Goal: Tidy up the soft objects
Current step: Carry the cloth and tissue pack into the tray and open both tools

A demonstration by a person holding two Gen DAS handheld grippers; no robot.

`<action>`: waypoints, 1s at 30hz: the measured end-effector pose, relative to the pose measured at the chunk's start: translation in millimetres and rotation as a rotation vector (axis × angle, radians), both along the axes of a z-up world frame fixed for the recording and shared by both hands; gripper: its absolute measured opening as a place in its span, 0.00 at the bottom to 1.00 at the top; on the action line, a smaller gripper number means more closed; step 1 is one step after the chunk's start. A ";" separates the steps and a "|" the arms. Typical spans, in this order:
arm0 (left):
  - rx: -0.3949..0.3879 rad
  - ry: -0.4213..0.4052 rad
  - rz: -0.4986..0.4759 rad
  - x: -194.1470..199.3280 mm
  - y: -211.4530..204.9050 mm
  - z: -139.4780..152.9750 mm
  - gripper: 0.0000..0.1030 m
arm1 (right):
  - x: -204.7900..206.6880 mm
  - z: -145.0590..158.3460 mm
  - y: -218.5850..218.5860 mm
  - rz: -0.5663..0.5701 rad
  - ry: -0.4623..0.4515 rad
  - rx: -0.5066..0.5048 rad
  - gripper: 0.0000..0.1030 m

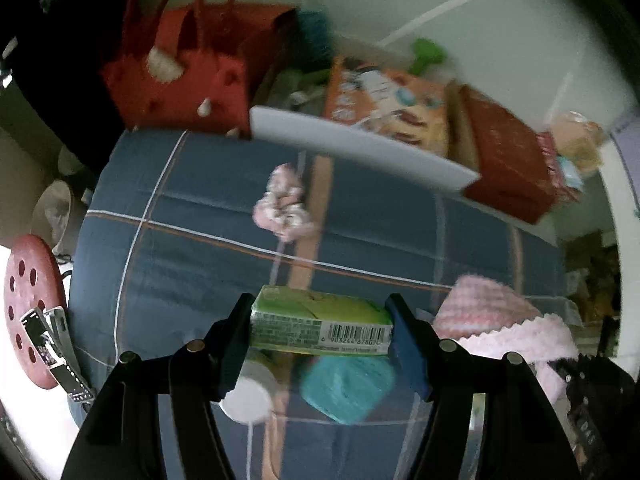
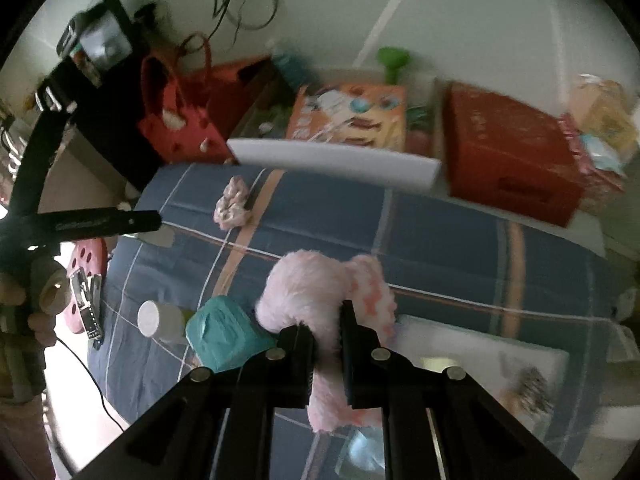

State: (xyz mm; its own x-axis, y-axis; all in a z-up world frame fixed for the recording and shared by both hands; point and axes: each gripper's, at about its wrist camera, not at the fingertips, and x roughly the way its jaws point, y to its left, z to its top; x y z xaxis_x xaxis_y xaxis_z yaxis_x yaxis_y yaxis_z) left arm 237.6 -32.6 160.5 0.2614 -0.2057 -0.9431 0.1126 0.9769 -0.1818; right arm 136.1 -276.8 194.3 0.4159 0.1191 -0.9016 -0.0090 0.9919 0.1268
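Pink fluff [image 2: 316,292] is clamped in the right claw [image 2: 326,354] and a green pack [image 1: 320,322] in the left claw [image 1: 320,340], both lifted above the bed [image 1: 192,264]; next, probably carry each toward the clear bin [image 2: 480,360] at four o'clock.

1. The left wrist view sits just behind the left gripper [image 1: 320,330], looking steeply down onto the blue checked bedcover [image 1: 192,256] from close above
2. The right wrist view sits behind the right gripper [image 2: 326,332], tilted down the same way, a little further right
3. Both share the bedcover, the pink scrunchie [image 1: 282,202], the teal packet [image 1: 346,388], the white board [image 1: 360,148] and the red bag [image 1: 180,76]
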 end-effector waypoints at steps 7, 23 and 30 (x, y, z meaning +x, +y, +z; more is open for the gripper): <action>-0.033 -0.060 -0.145 -54.1 -61.0 36.9 0.65 | -51.8 40.0 -62.3 -0.113 -0.035 -0.037 0.11; -0.079 0.098 -0.465 -143.2 -239.6 -31.4 0.65 | -121.4 11.1 -181.6 -0.328 0.075 -0.078 0.11; -0.069 0.150 -0.474 -143.7 -275.0 -84.0 0.65 | -122.0 -59.0 -191.4 -0.313 0.208 -0.064 0.12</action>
State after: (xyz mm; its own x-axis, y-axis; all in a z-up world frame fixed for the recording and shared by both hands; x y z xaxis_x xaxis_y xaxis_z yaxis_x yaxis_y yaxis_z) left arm 93.9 -307.6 76.5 -0.0133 -0.3325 -0.9430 0.5083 0.8099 -0.2927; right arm 14.1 -468.2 135.3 0.2305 -0.0441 -0.9721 0.3147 0.9487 0.0316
